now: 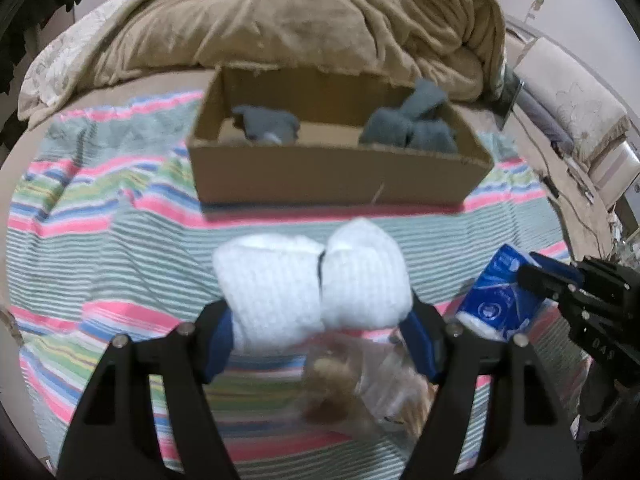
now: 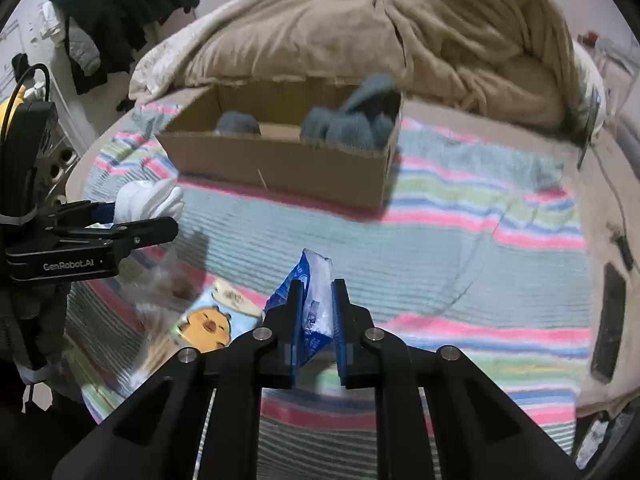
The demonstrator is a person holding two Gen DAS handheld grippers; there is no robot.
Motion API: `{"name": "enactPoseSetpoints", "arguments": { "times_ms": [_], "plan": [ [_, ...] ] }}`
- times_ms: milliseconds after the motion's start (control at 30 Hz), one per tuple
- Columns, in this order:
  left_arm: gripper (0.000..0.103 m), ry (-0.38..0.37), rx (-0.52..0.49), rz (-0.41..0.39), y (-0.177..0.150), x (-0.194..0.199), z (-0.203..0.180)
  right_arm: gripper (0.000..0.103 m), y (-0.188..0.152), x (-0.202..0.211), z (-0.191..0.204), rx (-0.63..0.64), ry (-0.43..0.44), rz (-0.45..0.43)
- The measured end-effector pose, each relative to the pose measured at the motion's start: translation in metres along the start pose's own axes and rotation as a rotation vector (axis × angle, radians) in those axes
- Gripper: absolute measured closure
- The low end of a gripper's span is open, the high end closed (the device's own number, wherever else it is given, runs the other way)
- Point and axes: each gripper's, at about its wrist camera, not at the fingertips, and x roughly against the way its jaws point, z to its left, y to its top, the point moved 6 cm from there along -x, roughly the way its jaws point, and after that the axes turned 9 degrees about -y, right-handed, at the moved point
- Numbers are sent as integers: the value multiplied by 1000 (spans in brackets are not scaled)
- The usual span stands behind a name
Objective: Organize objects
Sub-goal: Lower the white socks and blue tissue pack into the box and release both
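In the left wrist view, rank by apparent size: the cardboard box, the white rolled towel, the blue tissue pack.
1. cardboard box
2. white rolled towel, though it looks enlarged by sitting close to the camera in the left gripper
3. blue tissue pack, partly hidden by the right gripper

A blue tissue pack point(image 2: 314, 304) is being clamped by the right gripper point(image 2: 316, 328) above the striped blanket point(image 2: 460, 248).
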Motion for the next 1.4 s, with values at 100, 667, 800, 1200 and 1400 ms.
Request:
{"name": "enactPoseSetpoints", "arguments": {
  "times_ms": [100,667,800,1200,1400],
  "plan": [
    [31,-7,-2,-32,8,15,3,89,8,9,0,5,-9,-26],
    [31,-23,-38,-114,61,36,9,89,97,43,-3,23,-26,-202],
    [31,-27,-48,-123,75,30,8,89,115,36,-5,10,-19,-223],
    [31,-51,-91,-82,105,-16,1,89,143,-13,-7,-15,26,-197],
    [31,-66,-76,-39,108,-42,3,89,141,-41,-9,-30,45,-161]
  ]
}}
